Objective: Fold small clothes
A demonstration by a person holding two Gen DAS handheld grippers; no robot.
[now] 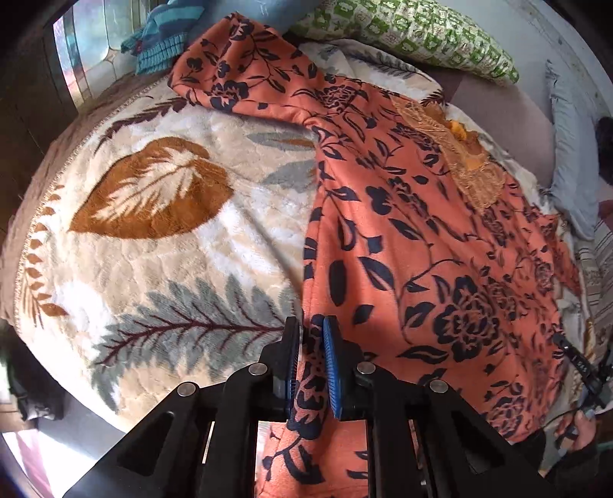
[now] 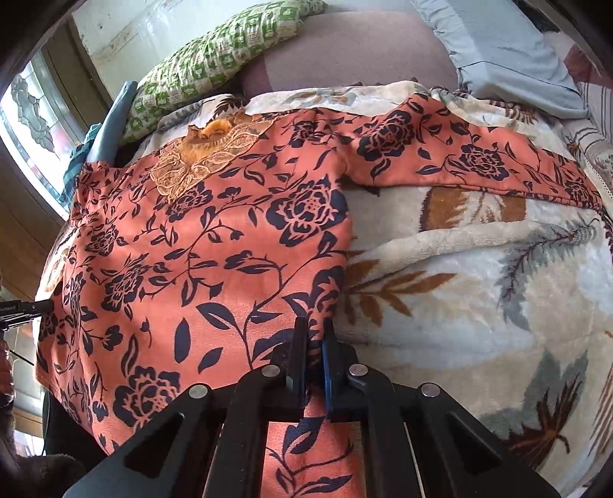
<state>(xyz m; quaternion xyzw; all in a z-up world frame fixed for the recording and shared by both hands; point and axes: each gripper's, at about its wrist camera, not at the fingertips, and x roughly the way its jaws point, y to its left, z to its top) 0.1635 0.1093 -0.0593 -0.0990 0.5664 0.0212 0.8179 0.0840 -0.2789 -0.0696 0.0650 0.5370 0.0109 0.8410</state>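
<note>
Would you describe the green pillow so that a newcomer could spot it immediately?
Start at the leaf-patterned blanket covering the bed, then look past the orange floral garment to the head end. The green pillow lies there against the wall, the only thing with a green-and-white check.

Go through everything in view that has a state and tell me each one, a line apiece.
Orange floral garment: spread flat on the blanket, both sleeves out, unfolded.
Left gripper: shut on the garment's hem edge.
Right gripper: shut on the garment's opposite hem edge.
Leaf-print blanket: laid out under the garment, slightly rumpled.
Green patterned pillow: lying beyond the garment's collar.
Grey pillow: lying at the head of the bed.
</note>
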